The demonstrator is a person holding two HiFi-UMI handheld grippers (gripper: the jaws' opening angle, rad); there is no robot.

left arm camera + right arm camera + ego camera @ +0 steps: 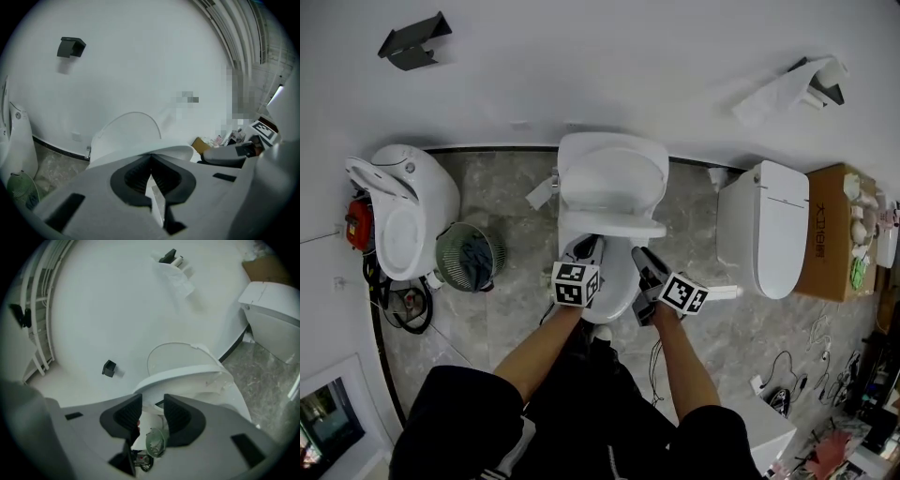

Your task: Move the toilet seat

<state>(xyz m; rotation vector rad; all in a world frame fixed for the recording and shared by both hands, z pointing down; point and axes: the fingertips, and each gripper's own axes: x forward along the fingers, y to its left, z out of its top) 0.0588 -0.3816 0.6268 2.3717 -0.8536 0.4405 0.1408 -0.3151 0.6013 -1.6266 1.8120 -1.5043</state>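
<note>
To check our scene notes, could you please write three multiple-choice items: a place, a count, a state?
1. Where does the green basket stand? A) between the left toilet and the middle toilet; B) right of all toilets; C) on a lid.
2. How many toilets show in the head view? A) one; B) two; C) three.
3. How are the fingers of the left gripper? A) wide apart; B) closed together; C) clamped round the basket.
1 A: it stands between them. 2 C: a right toilet is there too. 3 B: its own view shows them meeting.
</note>
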